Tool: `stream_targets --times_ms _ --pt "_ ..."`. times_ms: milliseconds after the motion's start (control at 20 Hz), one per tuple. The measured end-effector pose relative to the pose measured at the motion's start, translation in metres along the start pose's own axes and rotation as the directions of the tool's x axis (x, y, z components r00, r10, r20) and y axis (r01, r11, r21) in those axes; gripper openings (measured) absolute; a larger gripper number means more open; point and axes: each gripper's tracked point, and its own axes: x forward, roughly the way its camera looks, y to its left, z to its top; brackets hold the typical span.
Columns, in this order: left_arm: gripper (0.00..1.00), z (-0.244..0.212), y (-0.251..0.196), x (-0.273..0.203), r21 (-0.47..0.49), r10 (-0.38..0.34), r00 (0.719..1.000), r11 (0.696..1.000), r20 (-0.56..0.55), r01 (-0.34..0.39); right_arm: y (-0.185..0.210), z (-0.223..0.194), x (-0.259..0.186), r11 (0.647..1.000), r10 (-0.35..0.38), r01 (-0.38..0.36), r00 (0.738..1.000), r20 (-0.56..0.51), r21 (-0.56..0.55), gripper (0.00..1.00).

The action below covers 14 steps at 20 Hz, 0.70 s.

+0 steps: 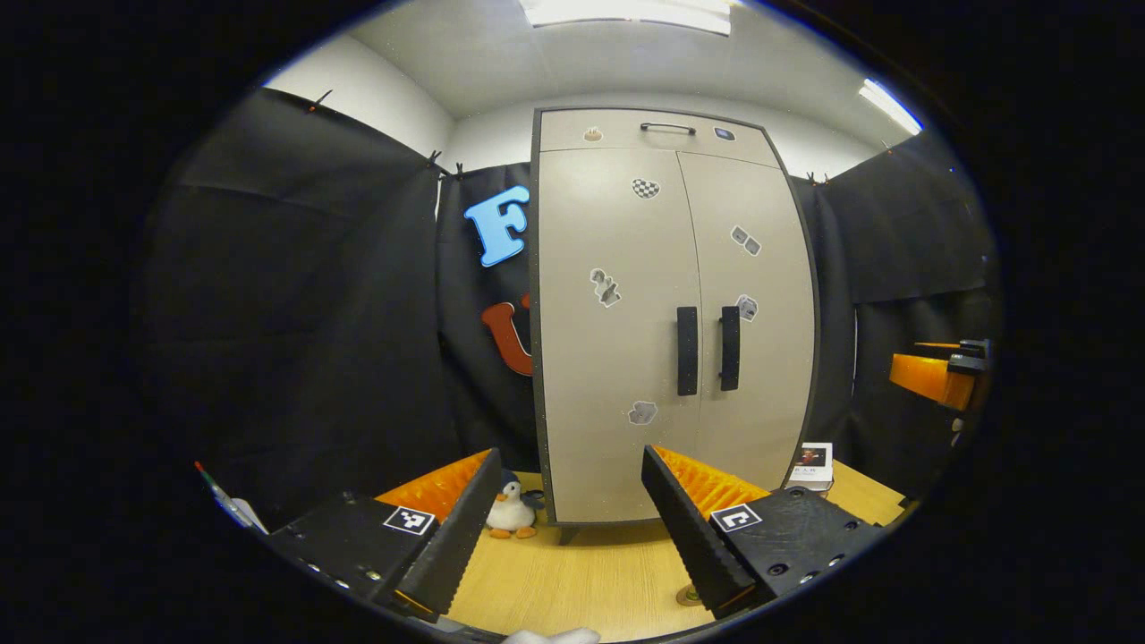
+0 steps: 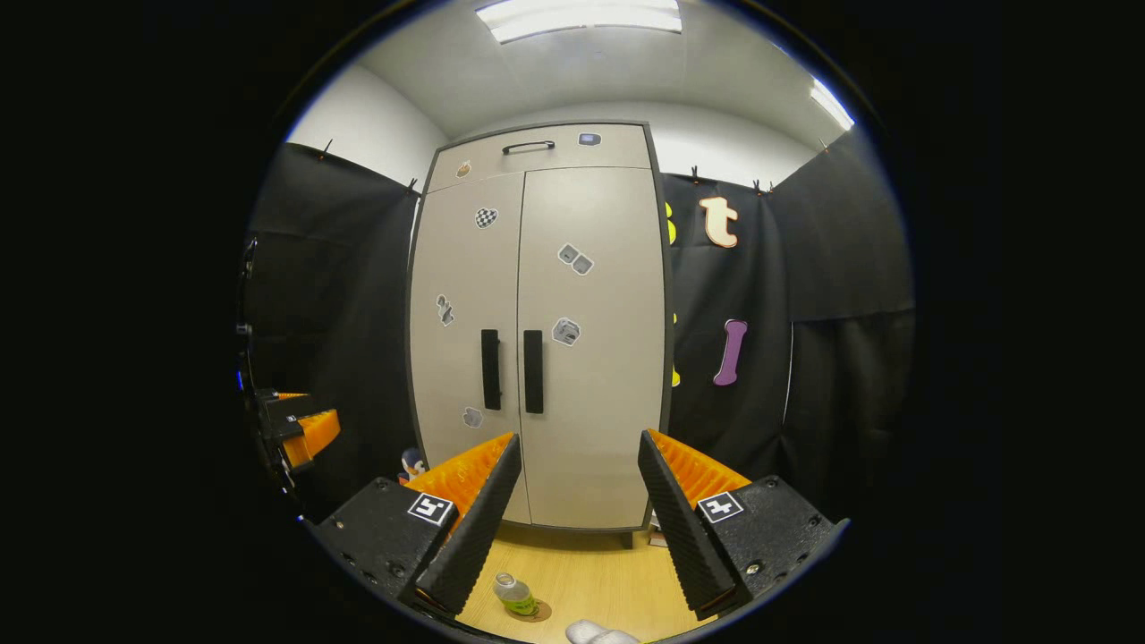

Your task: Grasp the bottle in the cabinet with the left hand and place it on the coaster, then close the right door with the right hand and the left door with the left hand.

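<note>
Doors on the cabinet [image 2: 537, 340]: I count two, both closed, two handles side by side. One bottle [image 2: 513, 594] stands on one coaster [image 2: 538, 613]. My left gripper [image 1: 567, 528] and right gripper [image 2: 572, 528] gape wide, holding nothing.

No readable text; cabinet [image 1: 671, 313] stickers and small box [image 1: 812, 463] label perhaps printed, too blurred.

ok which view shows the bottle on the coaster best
The right gripper view: the bottle stands upright on the coaster on the table, low between that claw's fingers. The left gripper view gives a round coaster edge beside its finger; no bottle can be made out there.
</note>
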Motion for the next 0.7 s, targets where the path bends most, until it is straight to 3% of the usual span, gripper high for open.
stream_targets --times_ms 200,700 --pt "0.96 0.011 -0.01 0.002 0.017 0.005 1.0 1.0 0.016 -0.005 -0.015 0.014 0.002 1.0 -0.016 0.016 0.999 0.029 -0.005 0.82" --pt "0.96 0.031 -0.067 0.01 0.024 0.035 0.999 0.999 0.022 -0.036 -0.063 0.028 0.016 0.998 0.054 -0.054 0.998 0.028 0.012 0.82"
